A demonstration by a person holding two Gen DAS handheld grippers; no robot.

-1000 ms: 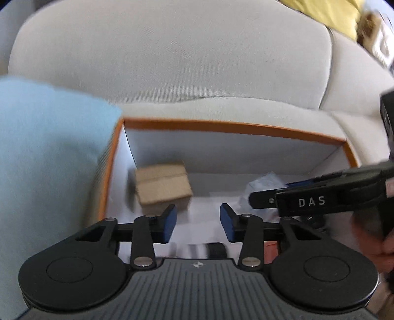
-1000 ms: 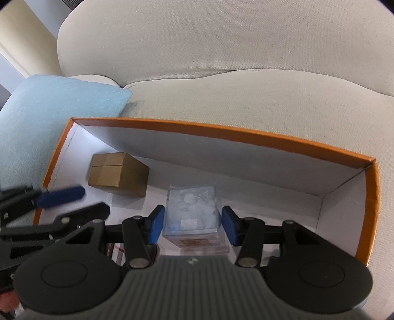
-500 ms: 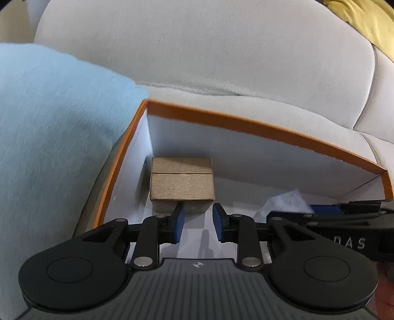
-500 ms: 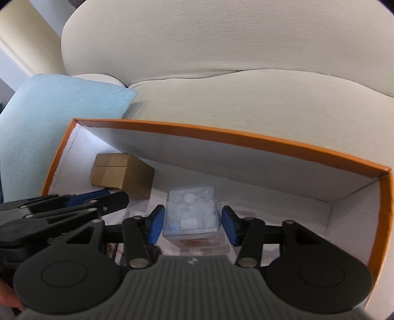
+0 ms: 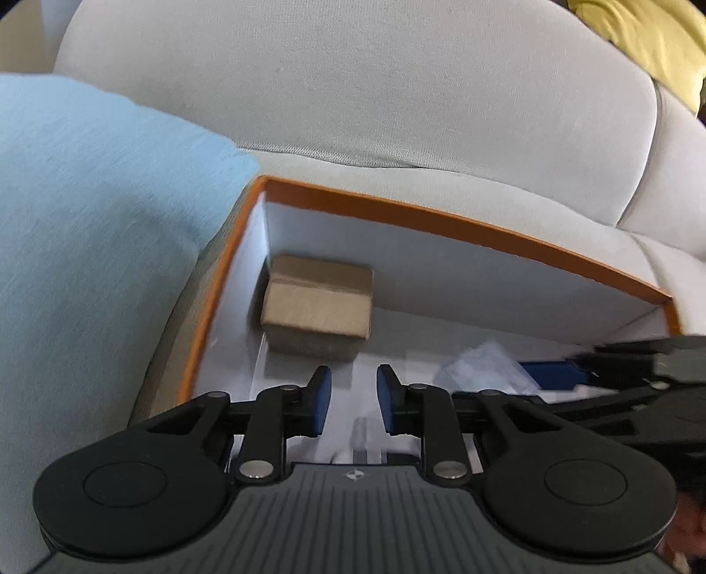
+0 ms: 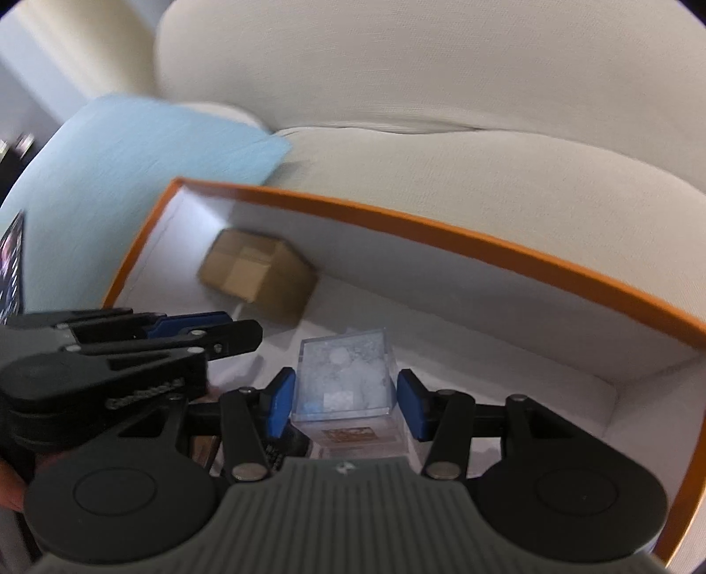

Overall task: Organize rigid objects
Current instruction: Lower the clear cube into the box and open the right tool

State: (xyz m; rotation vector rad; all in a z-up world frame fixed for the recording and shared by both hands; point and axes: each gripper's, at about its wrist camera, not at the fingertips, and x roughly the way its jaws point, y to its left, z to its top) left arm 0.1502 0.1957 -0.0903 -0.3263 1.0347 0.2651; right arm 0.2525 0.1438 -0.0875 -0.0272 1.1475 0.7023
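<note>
An orange-rimmed white box (image 5: 441,216) (image 6: 441,229) lies on the sofa seat. A small brown cardboard box (image 5: 317,304) (image 6: 258,273) sits in its far left corner. My right gripper (image 6: 346,406) is shut on a clear plastic box (image 6: 344,375) of white bits, held just above the white floor. That clear box (image 5: 481,366) also shows in the left wrist view. My left gripper (image 5: 353,397) hangs over the floor just short of the brown box. Its jaws are closing, a narrow gap left and nothing between them.
A light blue cushion (image 5: 88,220) presses against the box's left wall. The beige sofa back (image 5: 353,88) rises behind, with a yellow cushion (image 5: 640,35) at the top right. Dark items (image 6: 287,446) lie on the box floor under the right gripper.
The left jaws have narrowed from a wide gap to a small one. The left gripper has come closer beside the right one. The right gripper has rolled a little, the clear box still in it.
</note>
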